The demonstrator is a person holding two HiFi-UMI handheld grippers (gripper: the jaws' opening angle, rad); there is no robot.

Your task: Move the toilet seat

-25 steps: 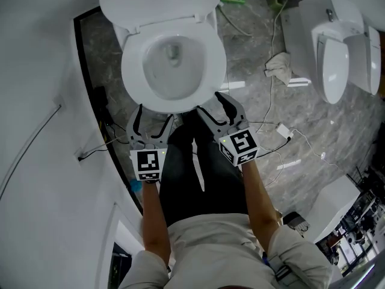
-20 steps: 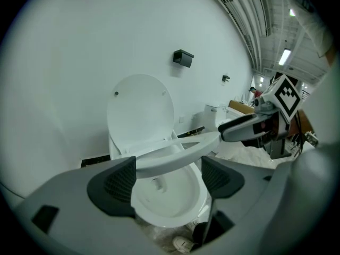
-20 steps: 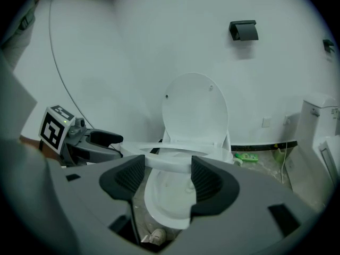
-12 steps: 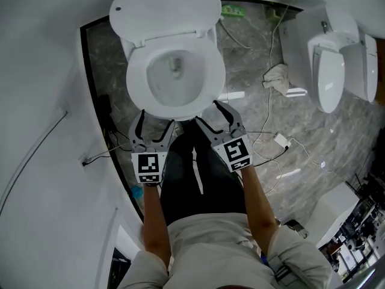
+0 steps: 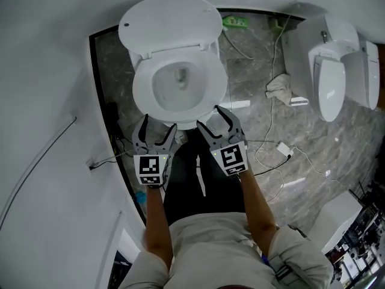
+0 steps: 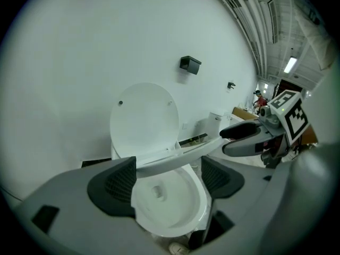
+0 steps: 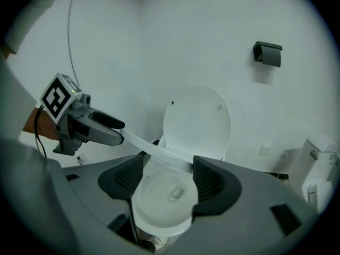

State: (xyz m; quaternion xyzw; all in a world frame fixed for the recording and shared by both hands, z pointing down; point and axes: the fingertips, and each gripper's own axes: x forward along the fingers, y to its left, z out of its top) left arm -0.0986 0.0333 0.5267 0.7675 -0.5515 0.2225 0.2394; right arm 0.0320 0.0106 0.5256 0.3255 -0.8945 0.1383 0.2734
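Contact is unclear: one toilet seat crosses the wide jaws of my left gripper and right gripper, the right's just opening further.

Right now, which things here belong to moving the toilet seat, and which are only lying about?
For the job:
- seat
- lid, standing up behind it
- bowl

Only lying about:
- rag on the floor
- cables
- green thing by the wall
- second toilet
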